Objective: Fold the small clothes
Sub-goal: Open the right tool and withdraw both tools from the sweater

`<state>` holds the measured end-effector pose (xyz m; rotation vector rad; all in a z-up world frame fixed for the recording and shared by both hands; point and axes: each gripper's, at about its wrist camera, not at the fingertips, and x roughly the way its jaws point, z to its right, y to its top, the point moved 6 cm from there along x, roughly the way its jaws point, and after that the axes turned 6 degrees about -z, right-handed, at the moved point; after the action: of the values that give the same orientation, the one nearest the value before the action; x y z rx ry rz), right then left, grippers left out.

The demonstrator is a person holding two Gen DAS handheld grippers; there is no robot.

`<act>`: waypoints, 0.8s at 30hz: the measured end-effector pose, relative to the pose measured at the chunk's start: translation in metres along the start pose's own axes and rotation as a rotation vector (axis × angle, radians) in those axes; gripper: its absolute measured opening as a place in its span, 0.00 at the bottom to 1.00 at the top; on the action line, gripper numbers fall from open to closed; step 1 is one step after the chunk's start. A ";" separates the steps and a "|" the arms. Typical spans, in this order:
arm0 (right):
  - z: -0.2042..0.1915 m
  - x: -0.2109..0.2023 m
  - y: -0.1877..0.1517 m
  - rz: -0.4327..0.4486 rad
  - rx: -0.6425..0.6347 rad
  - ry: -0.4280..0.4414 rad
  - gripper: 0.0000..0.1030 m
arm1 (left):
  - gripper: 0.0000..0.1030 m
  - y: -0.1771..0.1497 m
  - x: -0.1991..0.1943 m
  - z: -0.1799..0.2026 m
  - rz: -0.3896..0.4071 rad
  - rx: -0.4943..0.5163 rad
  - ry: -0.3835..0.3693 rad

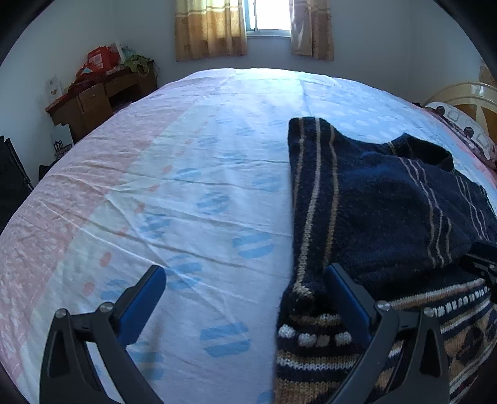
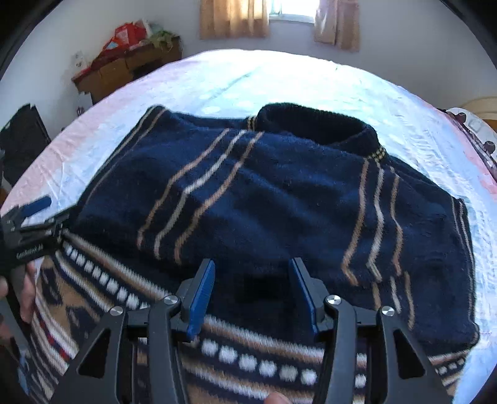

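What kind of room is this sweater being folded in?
Most likely a bedroom in a home. The sweater lies on a wide bed with a patterned sheet, a curtained window is behind it, and a cluttered wooden desk stands in the corner.

Both wrist cams look steeply down along their fingers, close over the bed (image 1: 186,155), facing the window (image 1: 268,15). Left sits at the sweater's (image 2: 264,192) left edge, right centred over it. Shared: sweater, desk (image 2: 130,62).
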<state>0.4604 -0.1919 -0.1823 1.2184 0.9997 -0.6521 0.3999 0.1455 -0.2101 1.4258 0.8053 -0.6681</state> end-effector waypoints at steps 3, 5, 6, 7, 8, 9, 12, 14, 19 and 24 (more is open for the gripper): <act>0.014 -0.019 -0.006 0.049 0.001 -0.036 0.49 | 1.00 -0.001 -0.001 0.000 0.004 0.001 0.000; 0.038 -0.029 -0.001 0.111 0.033 -0.131 0.49 | 1.00 -0.001 -0.001 0.000 0.001 0.000 -0.002; 0.051 -0.028 -0.001 0.104 0.069 -0.137 0.50 | 1.00 -0.001 -0.001 0.001 0.000 -0.001 -0.004; 0.065 -0.024 -0.003 0.080 0.115 -0.122 0.50 | 1.00 -0.001 -0.001 0.000 -0.001 -0.002 -0.005; 0.080 -0.018 -0.006 0.054 0.166 -0.104 0.50 | 1.00 -0.001 -0.001 0.000 -0.001 -0.003 -0.007; 0.092 -0.010 -0.011 0.025 0.204 -0.097 0.51 | 1.00 -0.001 -0.001 0.001 -0.001 -0.004 -0.009; 0.102 -0.009 -0.026 0.036 0.207 -0.048 0.52 | 1.00 -0.001 -0.001 0.001 0.001 -0.002 -0.005; 0.101 -0.017 -0.032 0.042 0.193 -0.078 0.52 | 1.00 -0.001 -0.001 0.000 0.002 0.000 -0.002; 0.120 -0.016 -0.040 0.056 0.237 -0.060 0.53 | 1.00 -0.001 -0.001 -0.001 0.003 0.001 -0.001; 0.119 -0.027 -0.043 0.056 0.243 -0.060 0.53 | 1.00 -0.001 -0.002 -0.001 0.004 -0.004 -0.005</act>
<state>0.4443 -0.3197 -0.1743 1.4251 0.8503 -0.7781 0.3977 0.1468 -0.2092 1.4214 0.7993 -0.6662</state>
